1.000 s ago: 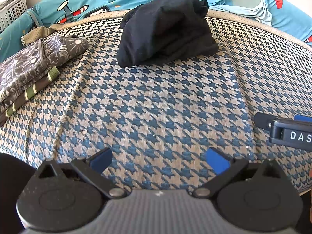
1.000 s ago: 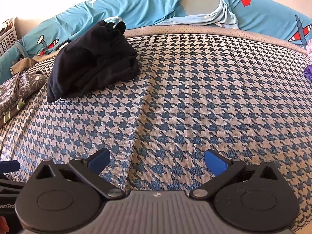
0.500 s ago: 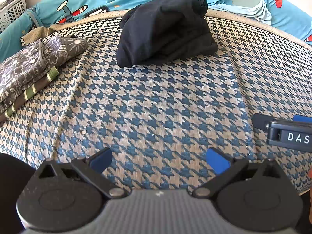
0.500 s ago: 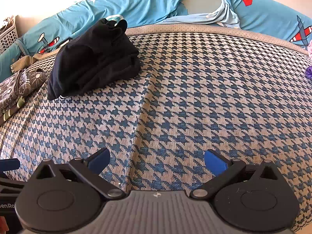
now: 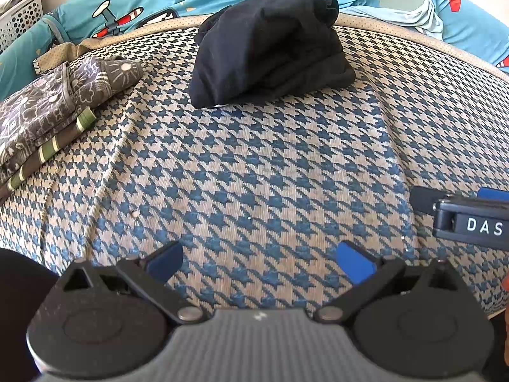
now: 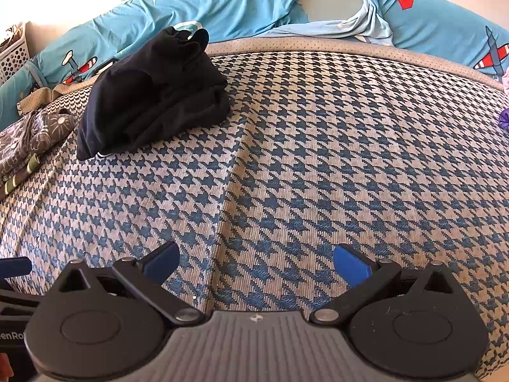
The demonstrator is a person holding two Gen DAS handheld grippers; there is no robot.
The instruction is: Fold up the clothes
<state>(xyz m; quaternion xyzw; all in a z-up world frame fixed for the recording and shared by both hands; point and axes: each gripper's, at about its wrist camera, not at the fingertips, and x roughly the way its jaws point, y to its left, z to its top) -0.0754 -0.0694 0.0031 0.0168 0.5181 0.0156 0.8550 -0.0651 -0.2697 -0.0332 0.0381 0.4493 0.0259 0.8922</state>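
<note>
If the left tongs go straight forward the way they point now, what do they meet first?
Probably the black garment. The left tongs are open and empty above the houndstooth cover; if angled downward, they would touch that cover first. Depth is unclear.

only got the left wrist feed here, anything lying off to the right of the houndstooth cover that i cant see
Observer: Yes. In the right wrist view a small purple item sits at the far right edge of the blue-and-beige houndstooth cover; too cropped to identify.

Operator: is the right claw holding anything

Observer: No. The right claw is open, its blue pads over bare cover, nothing between them.

Operator: whats straight ahead of it, the crumpled black garment?

Observer: No. The crumpled black garment lies ahead and left of it; straight ahead a raised crease runs through the cover toward the far edge.
</note>
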